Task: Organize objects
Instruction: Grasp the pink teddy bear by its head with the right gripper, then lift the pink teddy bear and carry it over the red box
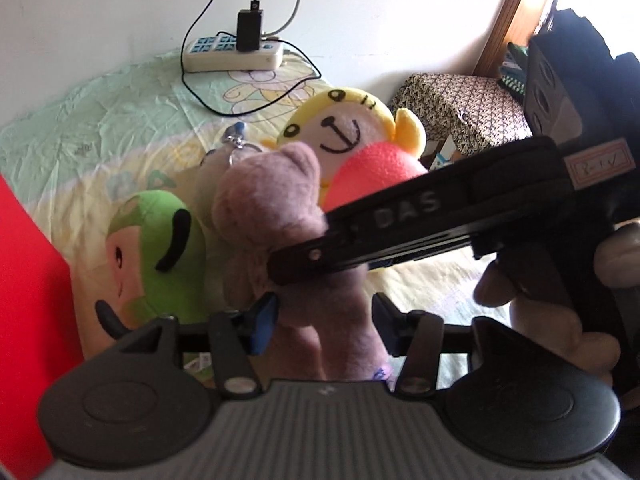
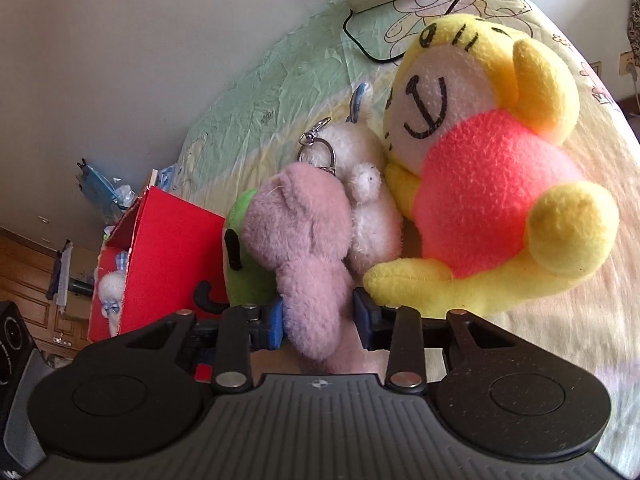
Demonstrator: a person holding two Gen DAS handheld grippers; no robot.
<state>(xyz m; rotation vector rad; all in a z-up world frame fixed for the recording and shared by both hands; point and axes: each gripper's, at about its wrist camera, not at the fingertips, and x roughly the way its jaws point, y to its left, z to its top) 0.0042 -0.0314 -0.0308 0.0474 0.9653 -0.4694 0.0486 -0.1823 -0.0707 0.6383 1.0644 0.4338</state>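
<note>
Pink plush cat [image 2: 304,240] taken as the landmark, upright on the bed [image 2: 560,312]; left claw [image 1: 324,322] clamped on its lower body, blue pads against the fur; right claw [image 2: 320,320] closes on the same toy's body from the other side, pads touching the pile, and in the left wrist view its black finger [image 1: 400,236] crosses the cat's middle. Keyring [image 2: 316,152] at the cat's head; small white plush [image 2: 368,216] touching the cat's right side; large yellow plush with red belly [image 2: 480,184] just beyond that; green plush [image 1: 168,248] against the cat's left; red box [image 2: 168,256] left of the green one; power strip [image 1: 232,54] well behind, near the wall.
</note>
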